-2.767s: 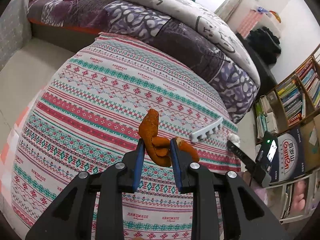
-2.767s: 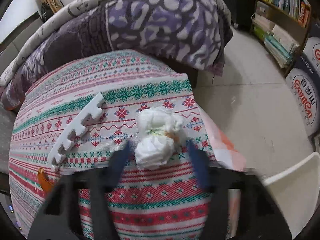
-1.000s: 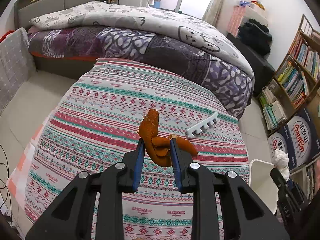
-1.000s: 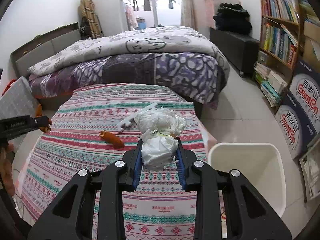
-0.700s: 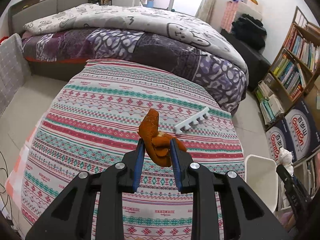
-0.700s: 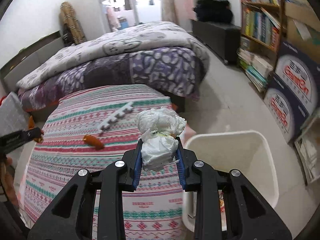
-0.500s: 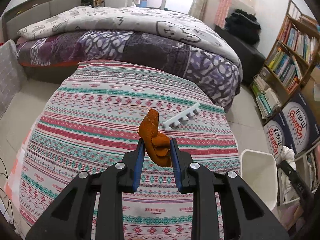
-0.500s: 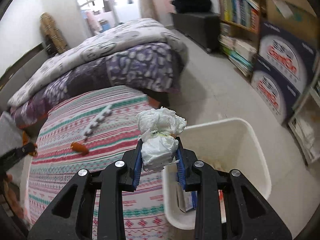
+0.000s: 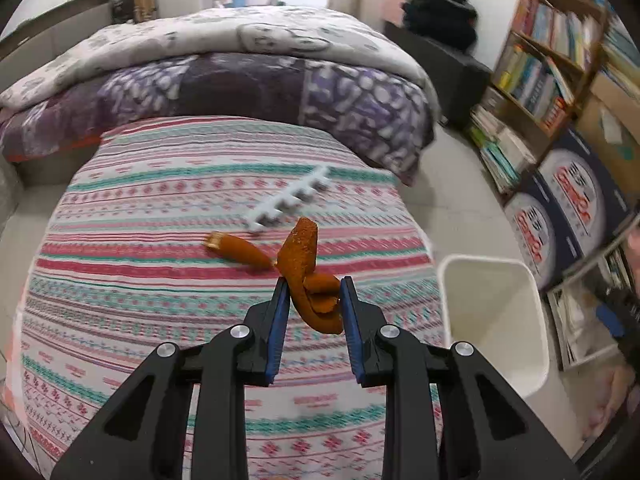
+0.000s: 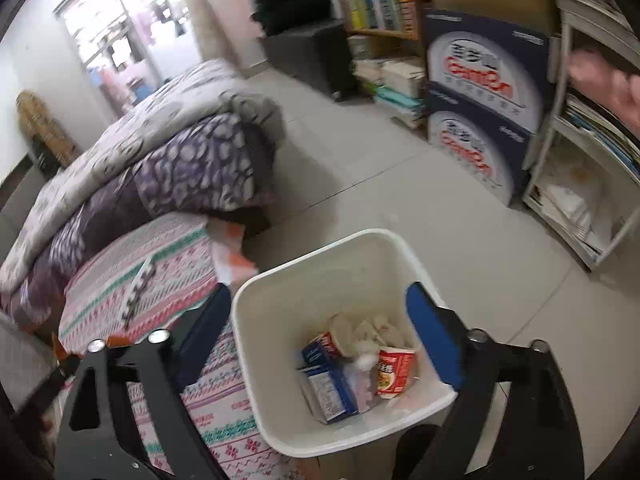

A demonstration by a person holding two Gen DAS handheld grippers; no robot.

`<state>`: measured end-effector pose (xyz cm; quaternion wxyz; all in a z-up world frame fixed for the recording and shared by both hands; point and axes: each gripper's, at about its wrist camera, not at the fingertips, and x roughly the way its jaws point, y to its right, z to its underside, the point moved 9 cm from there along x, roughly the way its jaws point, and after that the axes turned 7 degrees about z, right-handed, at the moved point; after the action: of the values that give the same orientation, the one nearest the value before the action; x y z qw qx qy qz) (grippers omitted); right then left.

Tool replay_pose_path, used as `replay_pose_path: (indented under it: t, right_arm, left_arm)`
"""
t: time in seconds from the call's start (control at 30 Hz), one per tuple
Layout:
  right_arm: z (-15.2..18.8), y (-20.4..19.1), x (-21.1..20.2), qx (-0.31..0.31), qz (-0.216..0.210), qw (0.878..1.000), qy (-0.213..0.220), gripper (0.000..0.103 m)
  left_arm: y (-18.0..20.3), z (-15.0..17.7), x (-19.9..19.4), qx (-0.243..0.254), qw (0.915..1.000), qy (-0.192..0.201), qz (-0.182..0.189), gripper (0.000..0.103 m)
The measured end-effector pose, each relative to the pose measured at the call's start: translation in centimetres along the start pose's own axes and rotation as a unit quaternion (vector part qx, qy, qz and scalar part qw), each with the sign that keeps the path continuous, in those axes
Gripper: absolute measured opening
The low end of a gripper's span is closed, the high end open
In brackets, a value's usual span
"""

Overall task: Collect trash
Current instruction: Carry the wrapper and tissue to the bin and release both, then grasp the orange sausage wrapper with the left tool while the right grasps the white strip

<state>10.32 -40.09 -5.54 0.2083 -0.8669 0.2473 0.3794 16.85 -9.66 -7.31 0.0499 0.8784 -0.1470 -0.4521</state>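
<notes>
My left gripper [image 9: 313, 300] is shut on a curled orange peel [image 9: 308, 276] and holds it above the striped tablecloth [image 9: 160, 280]. A second orange peel [image 9: 236, 250] lies on the cloth just beyond it. My right gripper [image 10: 320, 328] is open wide and empty, right above the white trash bin [image 10: 280, 400]. A crumpled white tissue wad [image 10: 366, 354] lies inside the bin among cartons and a red cup. The bin also shows in the left wrist view [image 9: 492, 320], right of the table.
A white comb-shaped foam piece [image 9: 290, 202] lies on the cloth; it also shows in the right wrist view [image 10: 138, 282]. A bed with purple and grey quilts [image 9: 224, 76] stands behind. Bookshelves [image 9: 552, 60] and blue printed boxes [image 10: 480, 92] line the right side.
My right gripper has opened over the bin and the tissue wad has dropped in. My left gripper has swung right with the peel, bringing the bin closer in its view.
</notes>
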Motion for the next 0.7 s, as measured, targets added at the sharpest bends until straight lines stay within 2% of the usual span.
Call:
replay_pose_path:
  t: [0.1,0.23,0.43,0.63,0.67,0.7]
  right_arm:
    - [-0.5,1.0,-0.1,0.013,0.0,1.0,0.002,0.087]
    - [-1.1,2.1,-0.7,0.027,-0.002,1.0,0.01,0.089]
    - [-2.8,4.1,-1.3,0.081,-0.019,0.996,0.018,0.09]
    - [-4.0,5.6,-1.7,0.123,-0.029,0.992,0.024,0.09]
    - [-4.2,5.9,-1.7,0.134,-0.033,0.99,0.023,0.09]
    - [-4.3,6.1,-1.6,0.141,-0.035,0.989,0.022,0.09]
  left_arm:
    - [2.6,0.8,0.7,0.024,0.9995,-0.011,0.017,0.026]
    - [6.7,2.0,1.4,0.05,0.9967,-0.028,0.058,0.027]
    - [12.9,3.7,2.4,0.094,0.9881,-0.052,0.11,0.027]
    - [17.9,5.3,4.4,0.101,0.9799,-0.084,0.151,0.028]
    - [18.5,5.4,4.5,0.104,0.979,-0.085,0.153,0.032]
    - [19.3,5.6,4.8,0.109,0.9777,-0.088,0.156,0.044]
